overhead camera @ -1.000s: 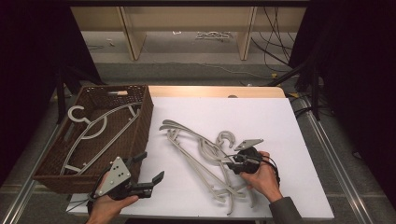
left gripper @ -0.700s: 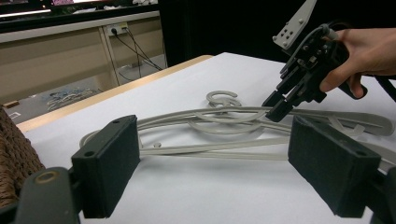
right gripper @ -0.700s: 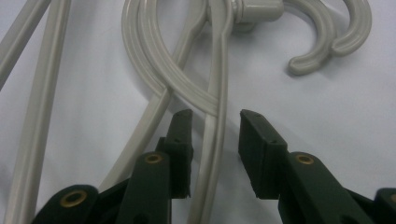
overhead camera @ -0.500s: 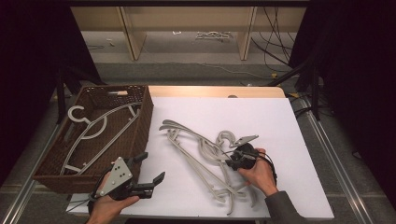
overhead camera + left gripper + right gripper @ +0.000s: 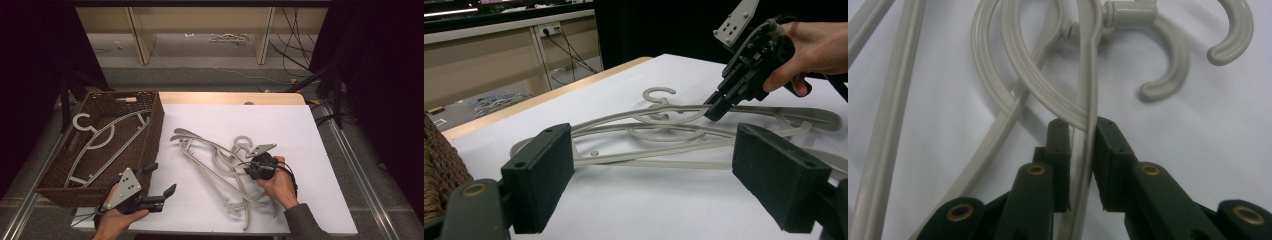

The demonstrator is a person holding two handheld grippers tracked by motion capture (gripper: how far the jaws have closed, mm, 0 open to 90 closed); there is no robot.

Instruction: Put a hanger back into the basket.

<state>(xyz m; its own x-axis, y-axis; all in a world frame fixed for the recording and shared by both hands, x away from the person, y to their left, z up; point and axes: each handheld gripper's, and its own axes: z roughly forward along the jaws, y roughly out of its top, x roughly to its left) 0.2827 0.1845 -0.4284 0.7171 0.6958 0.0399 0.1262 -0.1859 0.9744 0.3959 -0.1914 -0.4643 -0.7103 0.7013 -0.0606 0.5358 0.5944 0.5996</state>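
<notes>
Several grey plastic hangers [image 5: 210,160] lie tangled in the middle of the white table top [image 5: 285,125]. My right gripper [image 5: 246,170] is at the pile's right side, shut on one thin hanger arm [image 5: 1092,75] just below its looped neck. The hooks [image 5: 1168,75] curl beyond the jaws. My left gripper [image 5: 162,178] hovers near the front edge, left of the pile, with its jaws wide apart and nothing between them. In the left gripper view, the pile [image 5: 664,135] lies ahead of my left gripper [image 5: 654,175], and the right gripper [image 5: 715,111] bites it from the right.
A brown wicker basket [image 5: 154,131] stands at the table's left with one grey hanger [image 5: 100,137] inside. A wooden strip [image 5: 225,97] edges the table's far side. Black stands and cables sit on the floor beyond.
My right gripper has edged slightly left along the hanger pile, keeping its hold. The left gripper has stayed in place.
</notes>
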